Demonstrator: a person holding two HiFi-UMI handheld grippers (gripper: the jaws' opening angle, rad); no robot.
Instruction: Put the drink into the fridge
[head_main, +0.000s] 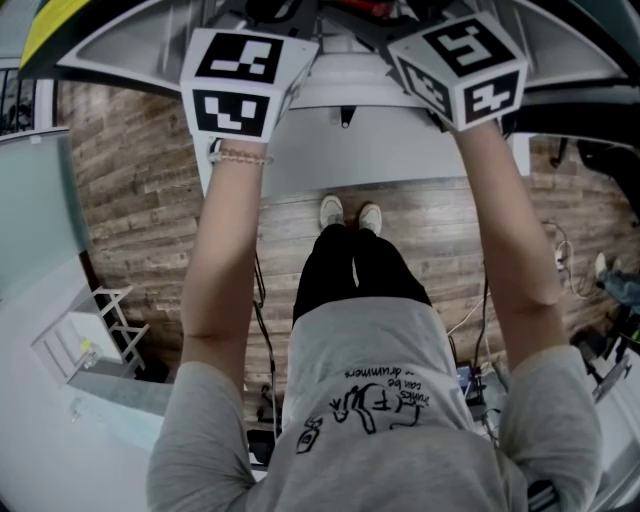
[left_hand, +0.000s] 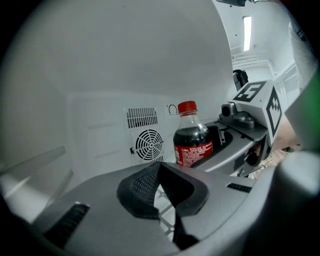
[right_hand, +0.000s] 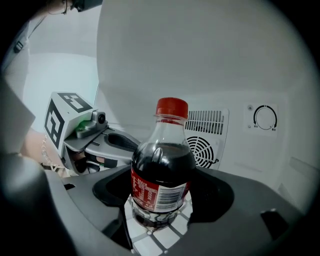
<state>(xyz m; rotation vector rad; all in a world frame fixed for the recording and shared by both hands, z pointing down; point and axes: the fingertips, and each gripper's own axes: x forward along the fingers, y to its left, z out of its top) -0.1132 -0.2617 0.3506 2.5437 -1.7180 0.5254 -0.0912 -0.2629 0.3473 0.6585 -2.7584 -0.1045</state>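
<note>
Inside the white fridge (right_hand: 200, 60), the right claw (right_hand: 162, 200) grips the bottle (right_hand: 162, 165) standing on the wire shelf (right_hand: 150, 242) under it, with the left claw (left_hand: 161, 185) pinched together and empty alongside; the setting-down looks nearly done, so next probably comes loosening and backing straight out.

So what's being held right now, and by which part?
The right gripper grips the cola bottle by its labelled lower body, fingers either side; the left gripper holds nothing.

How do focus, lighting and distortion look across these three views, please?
Head view: strong fisheye bends the wooden plank floor. Left gripper view: near black jaw pads soft, red-capped dark cola bottle sharper. Right gripper view: bottle crisp, white fridge wall bright, corners vignetted black.
</note>
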